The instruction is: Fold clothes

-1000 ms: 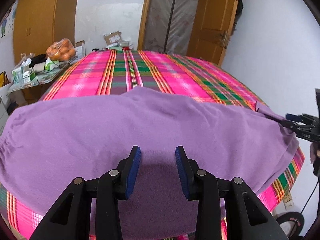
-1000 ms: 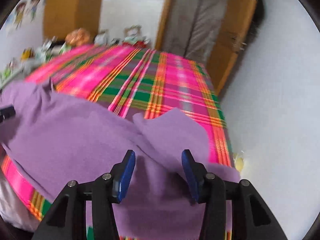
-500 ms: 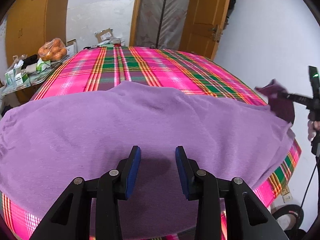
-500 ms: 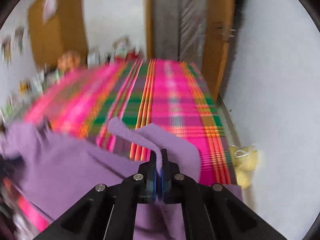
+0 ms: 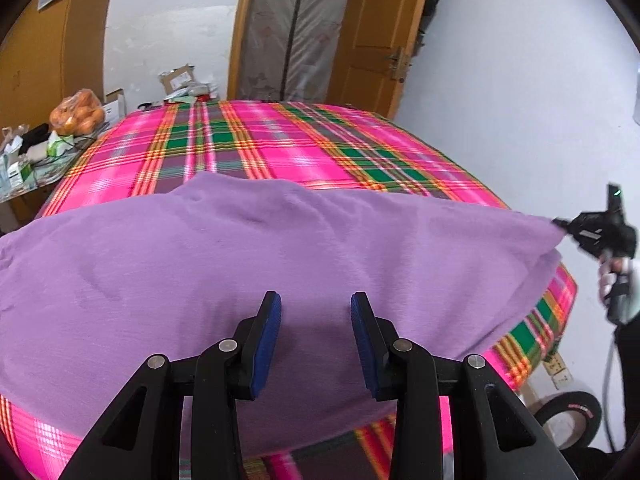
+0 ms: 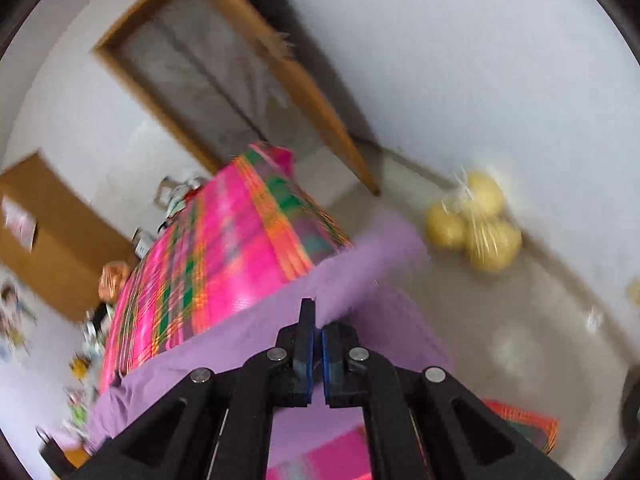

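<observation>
Across the frame's middle, the purple garment drapes the plaid bedspread. Right gripper pinches its corner; left gripper gapes above it. No legible writing.

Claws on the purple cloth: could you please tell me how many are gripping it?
1. The right claw is shut on the cloth's corner beyond the bed's right edge; the left claw hangs open above the cloth's near middle, gripping nothing.
</observation>
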Available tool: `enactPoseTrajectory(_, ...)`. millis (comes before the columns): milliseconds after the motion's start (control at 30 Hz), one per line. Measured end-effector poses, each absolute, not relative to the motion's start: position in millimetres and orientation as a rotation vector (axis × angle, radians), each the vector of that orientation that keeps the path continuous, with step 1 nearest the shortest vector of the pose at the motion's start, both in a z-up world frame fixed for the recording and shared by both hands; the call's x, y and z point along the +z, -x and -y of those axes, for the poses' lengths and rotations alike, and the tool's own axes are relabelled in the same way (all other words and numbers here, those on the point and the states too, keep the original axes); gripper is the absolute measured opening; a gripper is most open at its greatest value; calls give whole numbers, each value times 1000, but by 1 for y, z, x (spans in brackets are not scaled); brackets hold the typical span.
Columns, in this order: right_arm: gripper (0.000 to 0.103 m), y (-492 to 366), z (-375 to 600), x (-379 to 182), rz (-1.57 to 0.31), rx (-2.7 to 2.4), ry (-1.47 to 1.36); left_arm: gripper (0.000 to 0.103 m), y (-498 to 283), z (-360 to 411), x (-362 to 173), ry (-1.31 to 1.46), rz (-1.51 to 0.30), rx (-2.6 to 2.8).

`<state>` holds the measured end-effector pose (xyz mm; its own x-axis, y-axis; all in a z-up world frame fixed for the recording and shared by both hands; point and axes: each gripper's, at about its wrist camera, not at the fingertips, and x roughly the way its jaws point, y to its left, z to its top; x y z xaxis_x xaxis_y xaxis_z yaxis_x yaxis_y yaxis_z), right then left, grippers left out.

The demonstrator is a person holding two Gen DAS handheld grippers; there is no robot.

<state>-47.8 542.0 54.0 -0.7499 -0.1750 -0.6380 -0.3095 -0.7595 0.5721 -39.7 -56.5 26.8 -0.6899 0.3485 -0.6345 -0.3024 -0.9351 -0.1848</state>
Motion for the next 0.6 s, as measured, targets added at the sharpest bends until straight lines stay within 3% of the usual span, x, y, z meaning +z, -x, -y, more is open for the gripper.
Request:
enactPoseTrajectory(133,5,50,-550,38,-1140,2639,1096,38,35,34,31,957,62,2538)
enactPoseTrajectory(200,5,50,-551,35,-1158,2644,1093,45,32,19,29,937,39,2494)
enactPoseTrajectory(267,6,51,-552,30,-1194,2635,1089,60,29,4,28,916,16,2450)
enactPoseTrajectory(433,10,47,-558,20,-1269,2611,1089,70,14,-26,23,874,-140,2388)
enactPoseTrajectory(600,10,49,-559,19,-1266,2617,1089,72,18,-41,12,899,-267,2388)
